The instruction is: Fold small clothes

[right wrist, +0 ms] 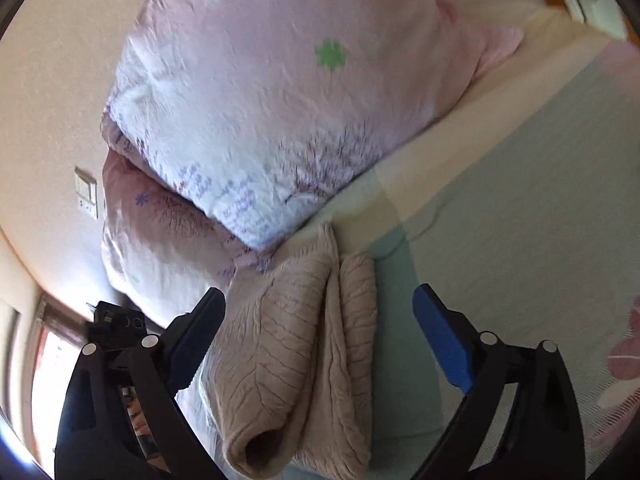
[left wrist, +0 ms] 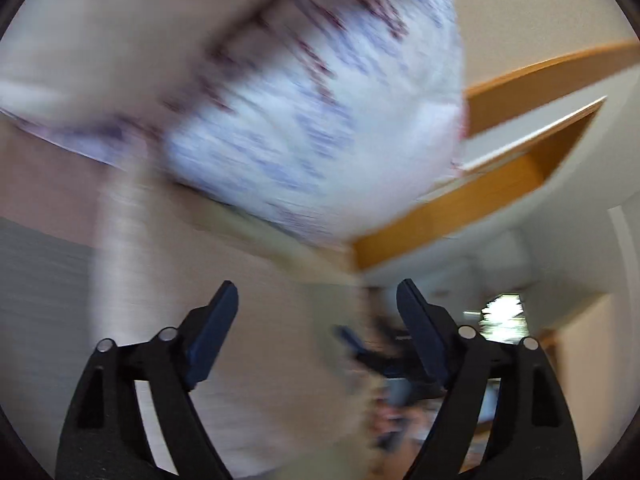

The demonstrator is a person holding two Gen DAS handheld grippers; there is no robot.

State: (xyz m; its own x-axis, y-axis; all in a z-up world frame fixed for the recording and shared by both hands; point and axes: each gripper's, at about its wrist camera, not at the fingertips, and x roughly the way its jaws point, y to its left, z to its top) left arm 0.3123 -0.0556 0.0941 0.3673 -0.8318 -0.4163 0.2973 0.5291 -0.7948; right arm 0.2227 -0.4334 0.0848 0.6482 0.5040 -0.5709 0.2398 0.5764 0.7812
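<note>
A beige ribbed knit garment (right wrist: 296, 344) lies bunched on the pale green bed sheet (right wrist: 500, 248), with a cuff or leg opening facing the camera. My right gripper (right wrist: 318, 300) is open and empty, its fingers either side of the garment just above it. My left gripper (left wrist: 318, 292) is open and empty. Its view is heavily blurred by motion; a blurred beige shape (left wrist: 248, 340), perhaps the same garment, lies between its fingers. The left gripper's body (right wrist: 116, 320) shows at the left of the right wrist view.
A folded pink and white floral quilt (right wrist: 280, 92) lies on the bed just beyond the garment, also in the left view (left wrist: 320, 120). A wall with a light switch (right wrist: 86, 192) is at left. A wooden door frame (left wrist: 500, 184) is at right.
</note>
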